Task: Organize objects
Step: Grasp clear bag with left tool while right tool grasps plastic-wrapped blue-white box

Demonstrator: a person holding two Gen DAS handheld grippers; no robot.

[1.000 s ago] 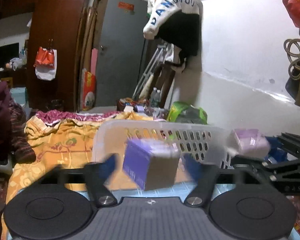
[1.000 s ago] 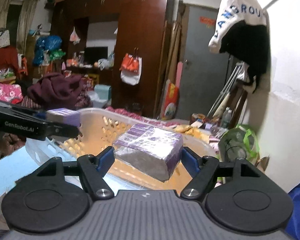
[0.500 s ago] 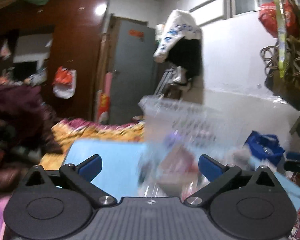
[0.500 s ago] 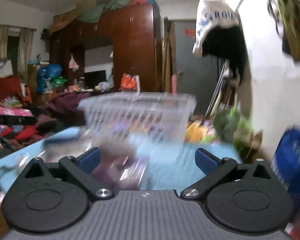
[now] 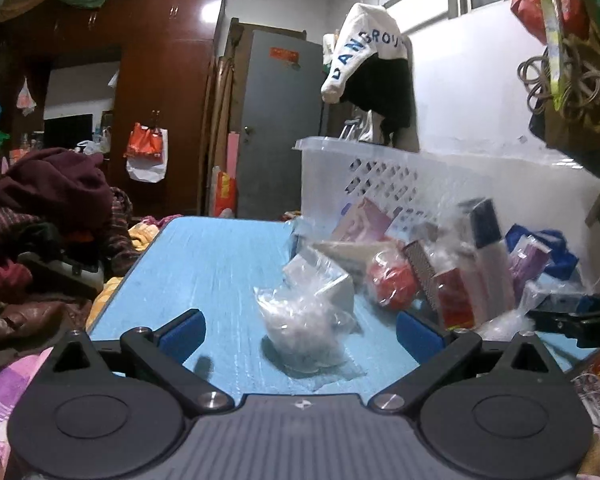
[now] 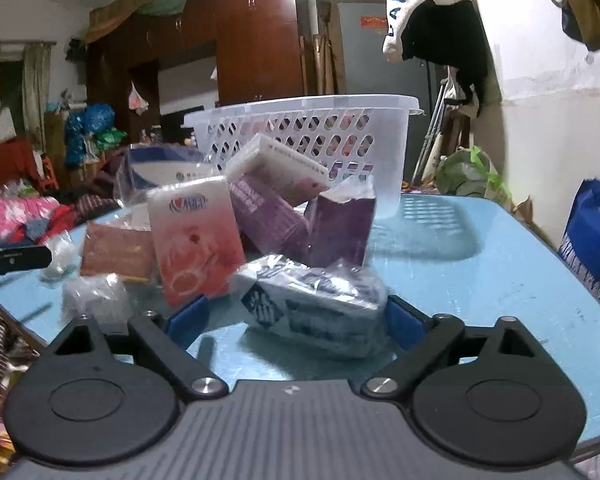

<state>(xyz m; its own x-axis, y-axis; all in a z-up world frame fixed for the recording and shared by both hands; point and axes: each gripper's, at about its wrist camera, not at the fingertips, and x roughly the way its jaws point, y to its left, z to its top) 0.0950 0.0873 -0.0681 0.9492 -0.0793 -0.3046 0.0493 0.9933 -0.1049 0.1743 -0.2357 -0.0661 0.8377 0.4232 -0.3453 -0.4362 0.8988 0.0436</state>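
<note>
Just between right gripper (image 6: 296,322): wrapped pack (image 6: 316,304).

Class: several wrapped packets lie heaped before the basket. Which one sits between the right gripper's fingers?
The blue-and-white plastic-wrapped packet, lying flat on the table nearest the right gripper; the pink and purple ones stand behind it.

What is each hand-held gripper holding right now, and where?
Nothing yet. Left hand-held gripper, just opened, straddles a clear bag; right hand-held gripper, jaws just closing, flanks a wrapped pack ungripped.

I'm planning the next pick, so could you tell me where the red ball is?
In the left wrist view, the red ball sits right of centre on the blue table, among wrapped boxes before the basket.
</note>
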